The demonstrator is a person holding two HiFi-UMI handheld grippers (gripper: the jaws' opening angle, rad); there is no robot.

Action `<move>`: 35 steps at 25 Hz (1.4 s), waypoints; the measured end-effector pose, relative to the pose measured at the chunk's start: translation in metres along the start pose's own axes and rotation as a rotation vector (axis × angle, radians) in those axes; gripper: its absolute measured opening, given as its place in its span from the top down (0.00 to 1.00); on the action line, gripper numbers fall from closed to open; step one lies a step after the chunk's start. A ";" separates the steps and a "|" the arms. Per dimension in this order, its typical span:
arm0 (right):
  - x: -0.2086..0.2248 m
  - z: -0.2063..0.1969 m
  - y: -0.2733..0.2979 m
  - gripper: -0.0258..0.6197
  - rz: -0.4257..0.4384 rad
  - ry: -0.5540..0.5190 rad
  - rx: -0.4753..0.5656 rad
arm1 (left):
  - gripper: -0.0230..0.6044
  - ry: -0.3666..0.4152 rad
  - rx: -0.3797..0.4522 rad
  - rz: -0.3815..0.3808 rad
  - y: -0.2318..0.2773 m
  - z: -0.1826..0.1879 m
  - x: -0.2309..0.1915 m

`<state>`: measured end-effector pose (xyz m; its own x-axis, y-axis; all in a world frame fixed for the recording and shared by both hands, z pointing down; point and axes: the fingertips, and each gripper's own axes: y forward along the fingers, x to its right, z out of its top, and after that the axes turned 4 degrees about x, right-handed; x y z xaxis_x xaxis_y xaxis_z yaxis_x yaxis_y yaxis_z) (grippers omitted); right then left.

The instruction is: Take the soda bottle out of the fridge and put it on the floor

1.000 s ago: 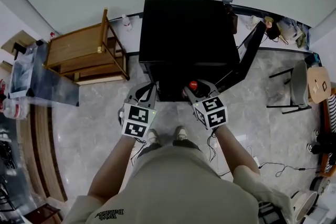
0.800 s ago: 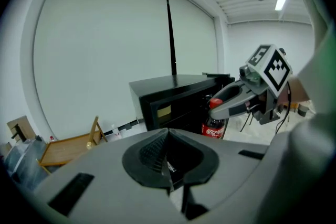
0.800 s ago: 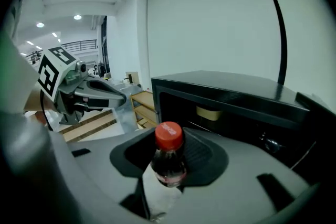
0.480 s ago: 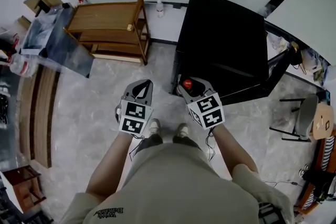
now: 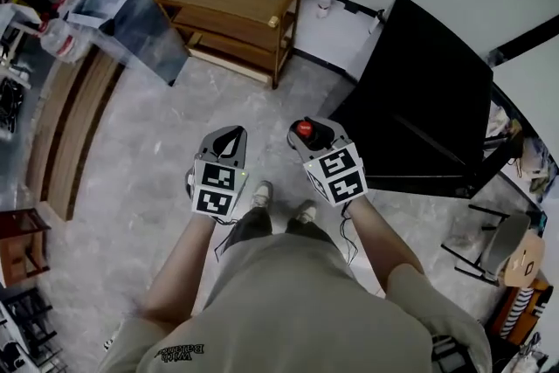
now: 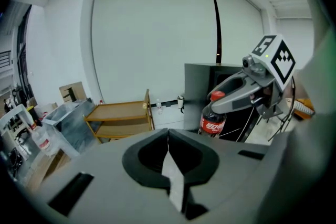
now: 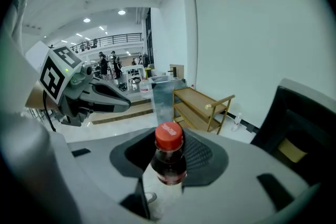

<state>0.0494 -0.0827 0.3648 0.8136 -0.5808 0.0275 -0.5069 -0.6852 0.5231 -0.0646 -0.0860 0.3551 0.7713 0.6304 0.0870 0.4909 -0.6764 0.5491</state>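
Note:
The soda bottle (image 5: 304, 129), dark with a red cap and red label, is upright between the jaws of my right gripper (image 5: 307, 135), which is shut on its neck. In the right gripper view the bottle (image 7: 169, 159) fills the gap between the pads. From the left gripper view the bottle (image 6: 212, 119) hangs under the right gripper (image 6: 242, 93), off the floor, in front of the black fridge (image 6: 210, 86). My left gripper (image 5: 230, 139) is beside it on the left, jaws shut with nothing between them (image 6: 168, 136). The fridge (image 5: 437, 118) lies to the right.
A wooden shelf cart (image 5: 244, 9) stands against the far wall, with a grey covered box (image 5: 131, 0) and clutter to its left. A chair (image 5: 498, 240) and cables lie at the right. My feet (image 5: 262, 192) rest on the grey marble floor (image 5: 148, 144) below the grippers.
The view has swung left, so the fridge has slid to the right. Both grippers, the right one still holding the bottle, have come away from the fridge front over open floor.

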 end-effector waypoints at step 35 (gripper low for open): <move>-0.052 -0.246 0.264 0.76 0.098 0.127 -0.405 | 0.95 -0.293 -0.337 -0.034 0.148 -0.303 -0.065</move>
<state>-0.0564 -0.1246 0.7112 0.8087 -0.5584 0.1852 -0.4514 -0.3870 0.8041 -0.1649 -0.1116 0.6828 0.8634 0.4823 -0.1483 0.3958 -0.4649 0.7920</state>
